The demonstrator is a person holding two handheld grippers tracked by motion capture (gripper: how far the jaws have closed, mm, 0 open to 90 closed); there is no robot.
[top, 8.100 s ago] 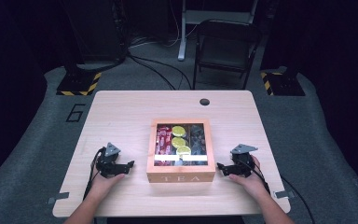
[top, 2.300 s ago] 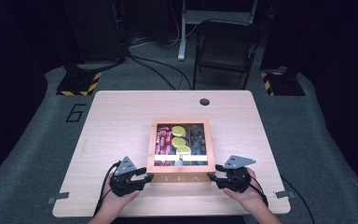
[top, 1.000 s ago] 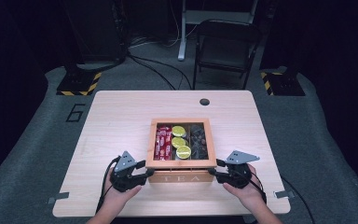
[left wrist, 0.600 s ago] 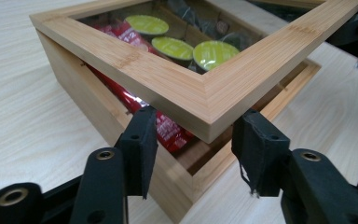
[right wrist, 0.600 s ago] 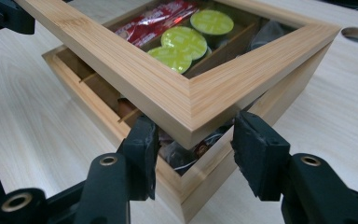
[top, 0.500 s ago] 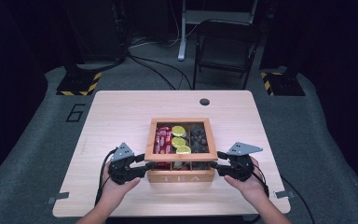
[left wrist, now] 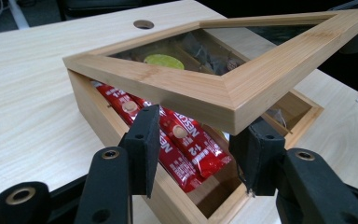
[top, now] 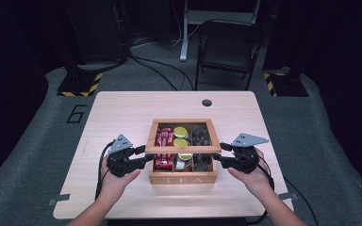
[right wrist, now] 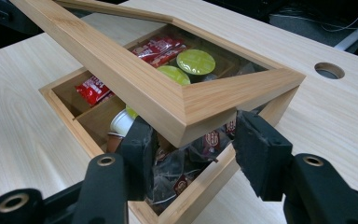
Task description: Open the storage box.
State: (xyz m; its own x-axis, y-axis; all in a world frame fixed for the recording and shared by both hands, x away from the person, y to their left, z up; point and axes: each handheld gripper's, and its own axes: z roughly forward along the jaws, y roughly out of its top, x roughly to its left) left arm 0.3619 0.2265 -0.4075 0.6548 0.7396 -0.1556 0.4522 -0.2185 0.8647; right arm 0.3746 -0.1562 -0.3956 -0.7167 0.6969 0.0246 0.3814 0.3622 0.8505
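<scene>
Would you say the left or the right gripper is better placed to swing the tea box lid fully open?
Roughly equal: the left gripper and right gripper each sit under a front corner of the raised lid. Probably both together.

Folding chair (top: 229, 47) behind table (top: 122, 113); cable hole (top: 207, 102) near far edge; hazard-striped base (top: 79, 84) on floor.

In the left gripper view the raised glass-paned wooden lid (left wrist: 223, 88) covers the far ends of the red sachets (left wrist: 186, 144) lying between the jaws, and its right corner runs past the picture's edge. Whether the pads touch the lid's underside cannot be told. In the right gripper view the lid hides most of the dark foil packets (right wrist: 182, 172) between the jaws, their print too small to read.
</scene>
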